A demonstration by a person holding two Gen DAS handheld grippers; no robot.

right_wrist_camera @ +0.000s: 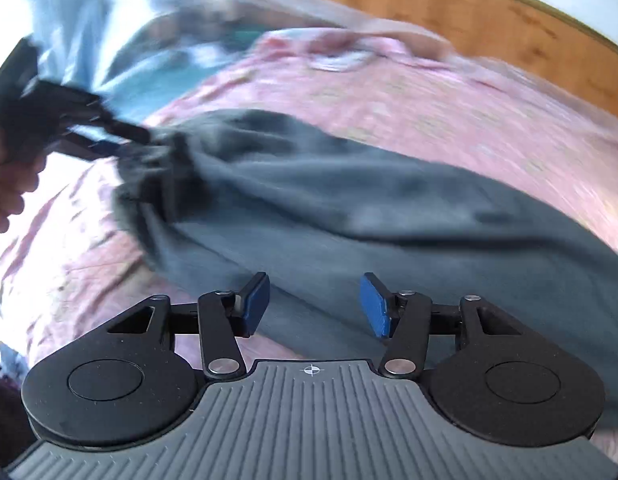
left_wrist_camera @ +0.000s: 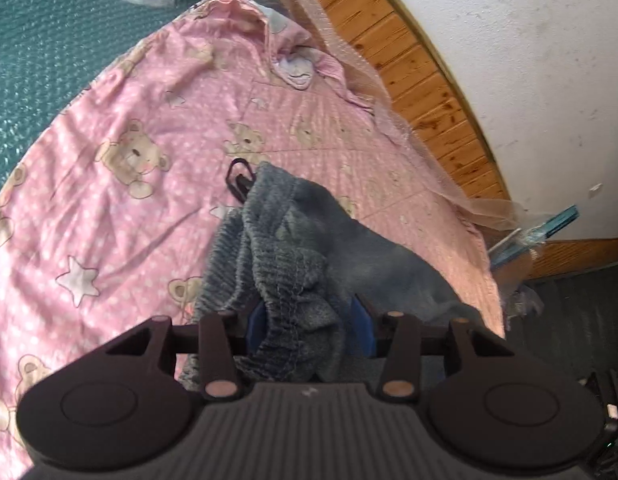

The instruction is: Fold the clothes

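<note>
Left hand-held gripper (left_wrist_camera: 311,322) has a bunched fold of the grey garment (left_wrist_camera: 293,248) sitting between its blue pads (left_wrist_camera: 256,326); the wrist view shows the ribbed, elasticated band crowding the gap, with cloth against both pads, so it reads as grasping the garment there. From the right wrist view, blurred as it is, the same gripper (right_wrist_camera: 123,142) shows at the left edge, in a person's hand (right_wrist_camera: 9,184), pinching the gathered end of the cloth.

Moving rightward, the garment trails from that gathered end across the pink bear-print bedsheet (left_wrist_camera: 109,152), lying on the bed rather than lifted clear, with one long smooth panel running down toward the right gripper. A black loop (left_wrist_camera: 239,178), perhaps a drawcord or strap, pokes out beyond the bunch.

Right hand-held gripper (right_wrist_camera: 315,306) is released: its blue pads (right_wrist_camera: 256,304) stand apart with nothing pinched, the grey cloth only lying beneath and past them.

As to handling, the fabric looks soft, fleecy and thick, light enough for one pinch to carry but sure to sag and drape wherever it is unsupported. The ribbed band appears stretchy and bulky, so it gives a firm, non-slip purchase. A sensible second hold would be the far end or an outer edge of the smooth panel, so the piece can be pulled flat between two points before folding.
</note>
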